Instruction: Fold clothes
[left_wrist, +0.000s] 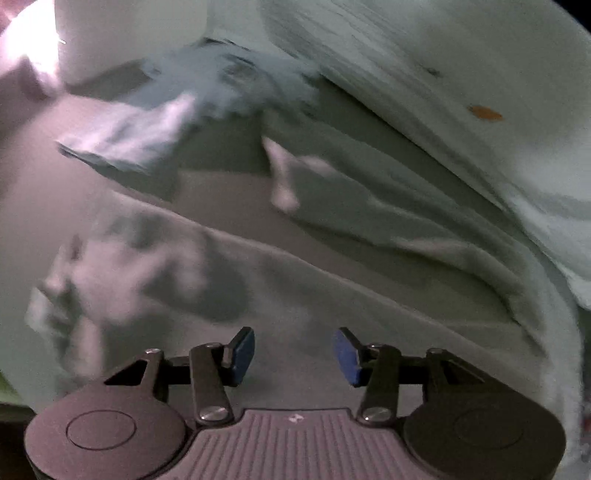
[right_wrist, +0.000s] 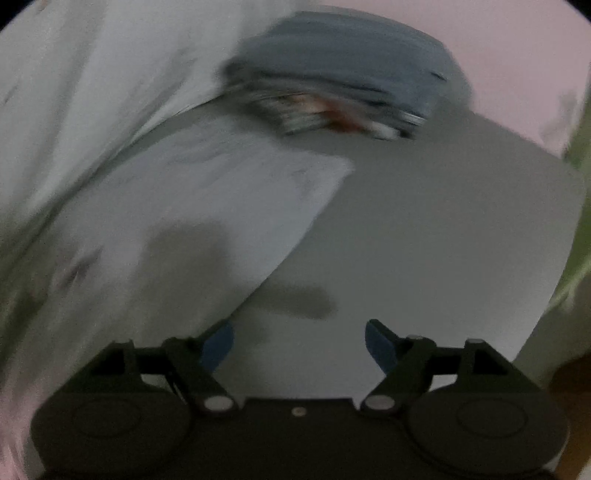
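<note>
The pale garment lies rumpled across the grey table, looking soft, light and floppy, best pinched at a hem or corner, while the left gripper and right gripper hang open, holding nothing.

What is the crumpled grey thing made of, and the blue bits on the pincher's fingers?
The crumpled grey garment looks like soft matte cloth, perhaps fleece or cotton: it lies in loose folds, with a fuzzy edge on the right. The blue pads on the left gripper look like dull rubber or foam, flat and without shine, though the blur leaves that open.
</note>
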